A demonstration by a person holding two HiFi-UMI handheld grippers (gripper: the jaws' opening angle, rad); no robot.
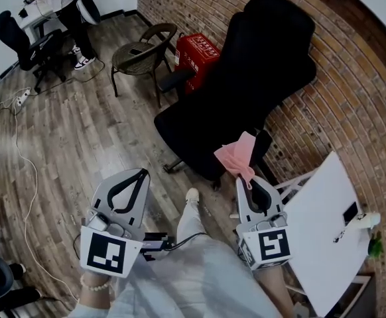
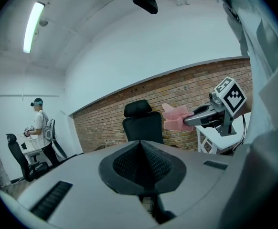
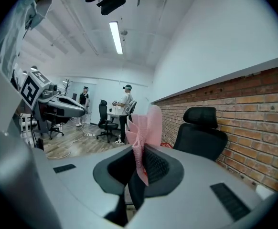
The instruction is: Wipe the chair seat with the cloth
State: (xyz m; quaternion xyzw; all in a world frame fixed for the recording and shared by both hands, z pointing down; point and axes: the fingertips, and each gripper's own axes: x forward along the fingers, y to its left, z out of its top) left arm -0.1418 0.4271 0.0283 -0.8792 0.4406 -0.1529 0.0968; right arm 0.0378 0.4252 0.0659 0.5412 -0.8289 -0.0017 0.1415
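Note:
A black office chair stands against the brick wall, its seat facing me. In front of the seat my right gripper is shut on a pink cloth, which sticks up out of the jaws above the seat's near edge. The right gripper view shows the cloth pinched between the pads, with the chair beyond. To the left, over the wood floor, my left gripper is shut with nothing in it. From the left gripper view the chair and the cloth are ahead.
A wicker chair and a red crate stand left of the office chair. A white table is at my right. Another black chair, a person and floor cables are at the far left.

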